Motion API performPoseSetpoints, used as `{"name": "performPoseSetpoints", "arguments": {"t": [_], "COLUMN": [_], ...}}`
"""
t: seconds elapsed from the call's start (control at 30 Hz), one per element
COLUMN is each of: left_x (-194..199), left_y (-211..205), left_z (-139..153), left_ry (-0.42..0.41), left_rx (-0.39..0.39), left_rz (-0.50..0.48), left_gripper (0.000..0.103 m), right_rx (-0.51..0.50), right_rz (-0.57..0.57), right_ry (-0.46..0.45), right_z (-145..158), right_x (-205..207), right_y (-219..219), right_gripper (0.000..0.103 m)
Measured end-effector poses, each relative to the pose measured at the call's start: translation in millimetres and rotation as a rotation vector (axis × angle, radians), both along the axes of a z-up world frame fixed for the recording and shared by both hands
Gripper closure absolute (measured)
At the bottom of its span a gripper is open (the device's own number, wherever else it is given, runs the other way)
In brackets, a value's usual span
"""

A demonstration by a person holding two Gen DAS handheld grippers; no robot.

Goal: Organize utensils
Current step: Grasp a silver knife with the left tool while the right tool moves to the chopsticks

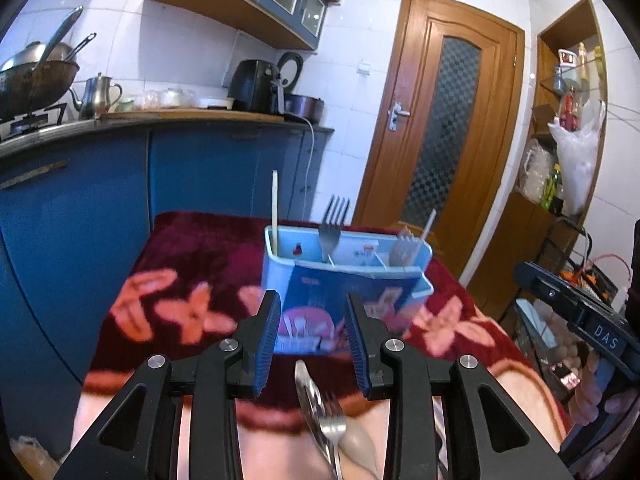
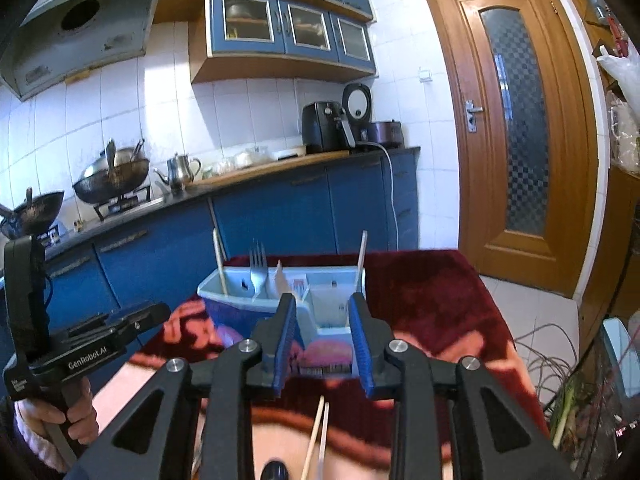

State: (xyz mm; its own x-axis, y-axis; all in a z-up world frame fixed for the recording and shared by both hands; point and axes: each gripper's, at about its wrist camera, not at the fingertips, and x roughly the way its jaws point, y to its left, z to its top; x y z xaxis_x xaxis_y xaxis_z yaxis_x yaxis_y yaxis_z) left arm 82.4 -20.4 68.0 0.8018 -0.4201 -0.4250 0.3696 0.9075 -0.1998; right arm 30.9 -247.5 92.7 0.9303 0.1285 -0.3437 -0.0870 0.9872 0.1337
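You're in a blue-cabinet kitchen, white tiles behind, over a table [image 1: 192, 256] draped in dark red floral plush. Dead ahead stands the light blue plastic utensil caddy [image 1: 276, 268], boxy, split into compartments, with a printed picture panel on its front. In the left-wrist view, a pale chopstick [image 1: 275, 210] stands upright in its left corner, a steel fork [image 1: 333, 224] tines-up near the middle, another fork [image 1: 404, 250] and a pale stick toward the right. Your left gripper [image 1: 312, 336] hangs parted, ribbed blue pads empty; a spoon [image 1: 306, 390] and fork [image 1: 334, 428] lie on the cloth just below it. Your right gripper [image 2: 324, 338] is spread too, holding nothing, framing the caddy's near edge; two chopsticks [image 2: 318, 436] lie on the cloth beneath. Beyond, woks, a steel kettle [image 2: 180, 170] and a wooden door [image 2: 516, 120].
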Motion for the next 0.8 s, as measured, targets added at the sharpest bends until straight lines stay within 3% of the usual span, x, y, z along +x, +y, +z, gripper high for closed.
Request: {"name": "performPoseSetpoints", "arguments": {"t": [0.67,0.8], "left_x": [-4,1], "left_y": [-23,-33], "left_z": [-55,-68], "left_ry": [0.184,0.235], "left_rx": [0.075,0.096], "left_rz": [-0.112,-0.145], "left_gripper": [0.070,0.076], "right_rx": [0.061,0.074], "right_rz": [-0.053,-0.058], "right_ry": [0.167,0.189], "right_z": [-60,-67], "right_x": [-36,-37], "right_y": [-7,-11], "right_gripper": [0.068,0.068]}}
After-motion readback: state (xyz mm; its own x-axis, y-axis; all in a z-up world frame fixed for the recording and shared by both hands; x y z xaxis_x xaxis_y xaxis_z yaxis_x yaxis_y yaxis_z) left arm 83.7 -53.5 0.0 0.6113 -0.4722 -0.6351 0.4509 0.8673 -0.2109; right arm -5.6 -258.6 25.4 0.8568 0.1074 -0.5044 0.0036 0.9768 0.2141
